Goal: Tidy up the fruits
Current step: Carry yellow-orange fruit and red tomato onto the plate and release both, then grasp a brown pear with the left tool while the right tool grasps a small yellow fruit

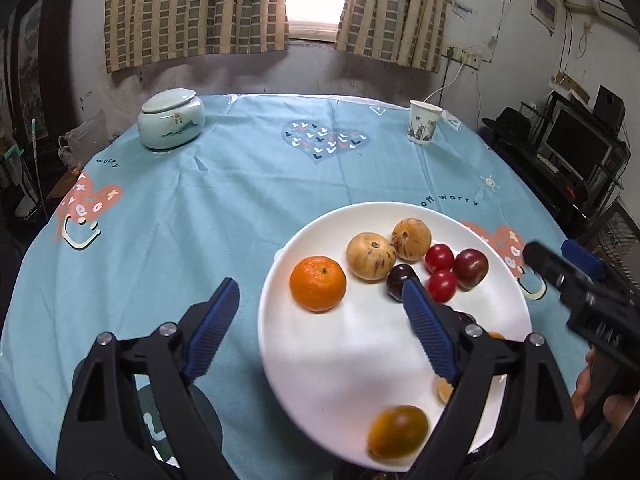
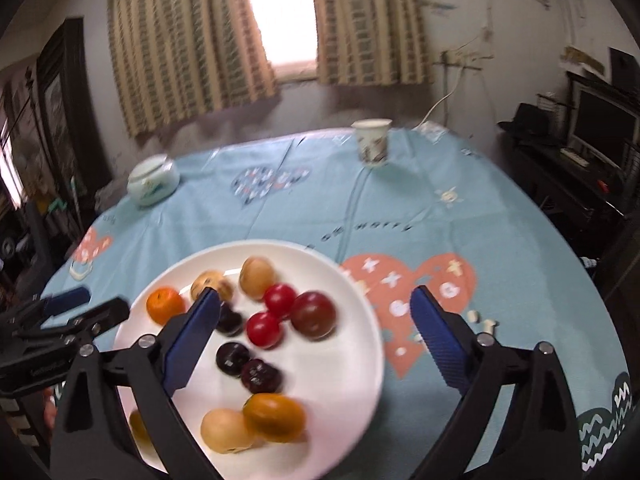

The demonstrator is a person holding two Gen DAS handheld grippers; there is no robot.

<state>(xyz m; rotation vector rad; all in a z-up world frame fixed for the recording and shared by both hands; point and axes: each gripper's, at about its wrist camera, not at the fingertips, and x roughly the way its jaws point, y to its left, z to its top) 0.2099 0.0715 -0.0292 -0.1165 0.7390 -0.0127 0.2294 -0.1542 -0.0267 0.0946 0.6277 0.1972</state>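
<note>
Fingers: your left gripper and right gripper both gape wide, holding nothing.
Plate: white, carrying the tangerine and 2 cherry tomatoes.

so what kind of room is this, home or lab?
Most likely a lived-in home room: round table under a printed tablecloth, checked curtains at a small window, and a monitor on a cluttered side shelf.

Both tongs are black with ribbed blue pads and silver screws.
</note>
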